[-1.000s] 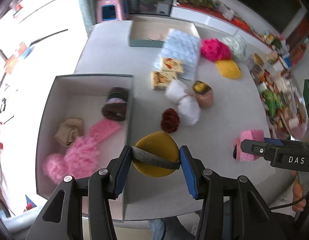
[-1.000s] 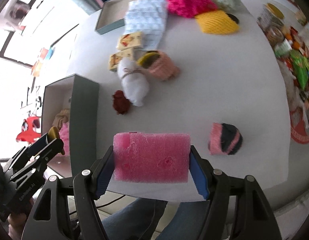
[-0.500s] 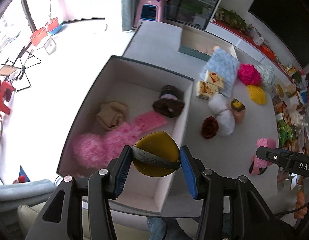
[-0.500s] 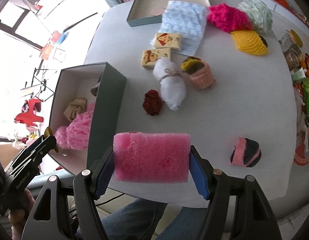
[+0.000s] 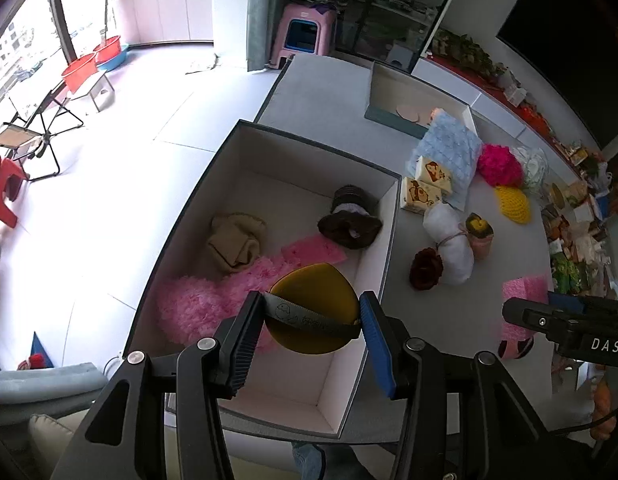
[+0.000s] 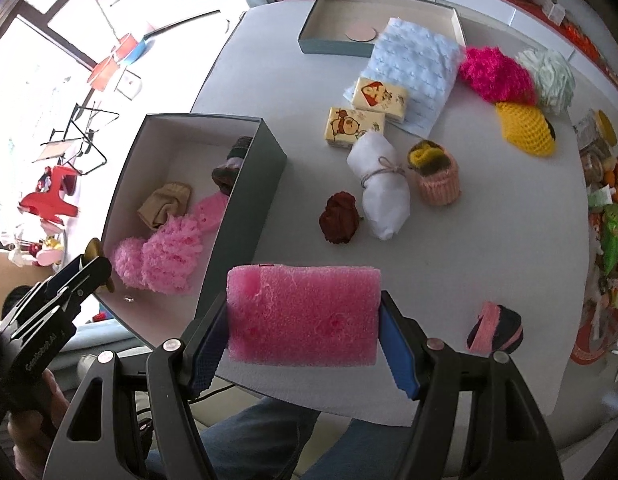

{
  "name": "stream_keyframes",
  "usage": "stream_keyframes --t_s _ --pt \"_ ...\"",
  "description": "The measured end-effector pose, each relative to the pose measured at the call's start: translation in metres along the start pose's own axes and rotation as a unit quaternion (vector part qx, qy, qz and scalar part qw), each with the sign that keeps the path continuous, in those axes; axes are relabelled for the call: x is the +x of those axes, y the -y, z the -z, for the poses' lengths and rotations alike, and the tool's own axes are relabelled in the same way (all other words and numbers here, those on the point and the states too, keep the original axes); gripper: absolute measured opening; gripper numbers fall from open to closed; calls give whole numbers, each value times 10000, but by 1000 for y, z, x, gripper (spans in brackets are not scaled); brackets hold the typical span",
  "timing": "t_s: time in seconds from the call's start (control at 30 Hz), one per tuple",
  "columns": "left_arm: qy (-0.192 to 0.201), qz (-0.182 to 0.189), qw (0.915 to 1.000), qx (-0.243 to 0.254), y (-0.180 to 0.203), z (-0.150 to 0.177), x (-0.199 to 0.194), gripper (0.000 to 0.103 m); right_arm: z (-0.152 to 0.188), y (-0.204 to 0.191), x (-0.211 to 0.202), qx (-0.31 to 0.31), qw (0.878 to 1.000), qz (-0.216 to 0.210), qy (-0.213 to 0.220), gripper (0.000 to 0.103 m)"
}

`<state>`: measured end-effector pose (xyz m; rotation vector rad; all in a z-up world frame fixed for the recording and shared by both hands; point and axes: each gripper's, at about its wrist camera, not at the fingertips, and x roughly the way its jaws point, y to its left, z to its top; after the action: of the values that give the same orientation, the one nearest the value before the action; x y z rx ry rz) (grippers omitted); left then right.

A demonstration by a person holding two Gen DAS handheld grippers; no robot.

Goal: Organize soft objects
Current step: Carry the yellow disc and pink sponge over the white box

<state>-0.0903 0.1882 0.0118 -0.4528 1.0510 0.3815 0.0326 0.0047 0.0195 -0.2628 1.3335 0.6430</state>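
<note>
Since a second ago both my hands have shifted toward the grey box [image 5: 389, 240]. My left gripper [image 5: 309, 320] clamps the yellow pad [image 5: 313, 284] above it; my right gripper [image 6: 303, 322] clamps the pink sponge [image 6: 303, 316].

Left gripper [image 5: 311, 322] and right gripper [image 6: 303, 320], both steeply downward, fingers [image 5: 375, 340] clamped on loads.

Right claw [image 6: 303, 334] clamps pink foam block [image 6: 303, 316] above table [image 6: 489, 248].
</note>
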Motion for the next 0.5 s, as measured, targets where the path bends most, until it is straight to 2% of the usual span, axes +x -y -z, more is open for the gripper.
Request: stream_keyframes --t_s 0.5 --pt "32 117 9997 -218 -15 0 3 51 -6 -23 1 -326 9992 220 -46 73"
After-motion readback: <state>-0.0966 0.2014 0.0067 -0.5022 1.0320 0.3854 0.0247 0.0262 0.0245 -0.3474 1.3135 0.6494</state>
